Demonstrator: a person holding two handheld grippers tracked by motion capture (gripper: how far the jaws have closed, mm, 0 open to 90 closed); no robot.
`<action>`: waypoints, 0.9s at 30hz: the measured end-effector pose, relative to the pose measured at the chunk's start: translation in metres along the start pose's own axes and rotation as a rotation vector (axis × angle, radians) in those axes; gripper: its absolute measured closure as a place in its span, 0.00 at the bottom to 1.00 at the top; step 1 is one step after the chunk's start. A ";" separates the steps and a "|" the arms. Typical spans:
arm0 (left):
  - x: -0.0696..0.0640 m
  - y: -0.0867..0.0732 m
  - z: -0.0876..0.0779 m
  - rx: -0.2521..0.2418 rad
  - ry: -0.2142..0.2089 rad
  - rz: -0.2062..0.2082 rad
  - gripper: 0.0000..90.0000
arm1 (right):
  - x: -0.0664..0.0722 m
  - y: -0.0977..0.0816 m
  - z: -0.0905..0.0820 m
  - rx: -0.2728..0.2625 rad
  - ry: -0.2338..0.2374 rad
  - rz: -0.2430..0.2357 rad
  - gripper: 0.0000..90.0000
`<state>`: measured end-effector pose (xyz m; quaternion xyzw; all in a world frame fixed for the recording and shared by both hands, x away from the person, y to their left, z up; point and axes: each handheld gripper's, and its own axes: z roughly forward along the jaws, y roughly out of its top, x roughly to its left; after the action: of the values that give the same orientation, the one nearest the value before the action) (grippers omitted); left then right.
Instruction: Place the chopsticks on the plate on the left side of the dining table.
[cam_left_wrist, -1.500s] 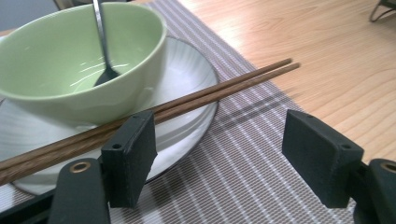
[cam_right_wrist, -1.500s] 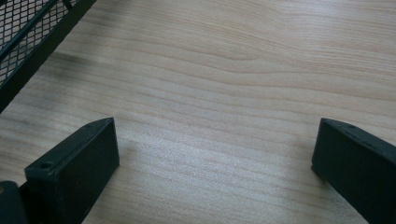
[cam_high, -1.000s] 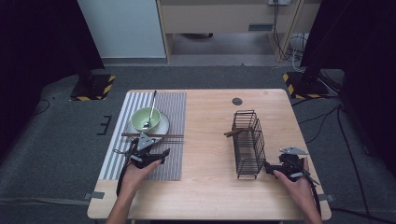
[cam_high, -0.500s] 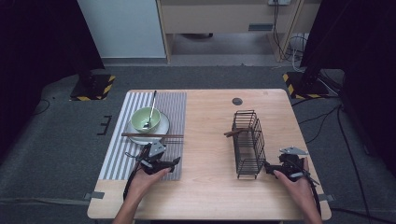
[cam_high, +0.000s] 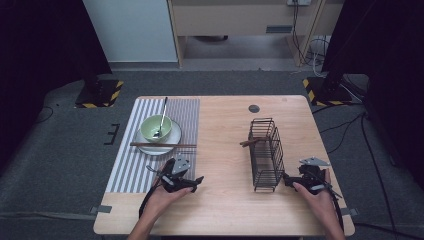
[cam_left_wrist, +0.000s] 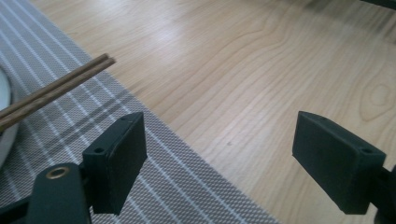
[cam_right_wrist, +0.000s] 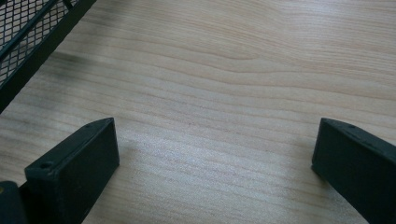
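Sliding away from chopsticks (cam_high: 163, 145) across the plate (cam_high: 172, 141), left gripper (cam_high: 192, 181) has jaws just opening wide, empty; chopsticks look placed. Right gripper (cam_high: 289, 180) wide, empty, beside rack (cam_high: 265, 155).

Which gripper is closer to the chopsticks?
The left gripper. It sits by the striped mat, just below the chopsticks; the right gripper is beside the wire basket.

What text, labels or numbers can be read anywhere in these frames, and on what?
None can be read.
Bowl, plate, chopsticks, striped mat, wire basket and table: no print on any of them.
Left gripper and right gripper: plain black jaws, no markings.
Yellow-black hazard stripes on the floor stands: a pattern, not words.
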<state>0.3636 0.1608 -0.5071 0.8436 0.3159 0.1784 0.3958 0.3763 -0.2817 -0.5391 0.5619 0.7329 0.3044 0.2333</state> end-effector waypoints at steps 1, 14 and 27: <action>-0.003 0.001 0.001 0.003 -0.005 0.005 0.19 | 0.000 0.000 0.000 0.000 0.001 -0.001 0.01; -0.029 0.010 0.026 0.029 -0.092 0.017 0.17 | 0.000 0.000 0.000 0.000 0.001 0.000 0.01; -0.040 0.009 0.054 0.089 -0.103 0.013 0.13 | 0.000 0.000 0.000 -0.001 0.001 -0.002 0.01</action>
<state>0.3675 0.0999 -0.5356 0.8704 0.2975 0.1232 0.3724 0.3763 -0.2818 -0.5392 0.5611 0.7334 0.3045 0.2335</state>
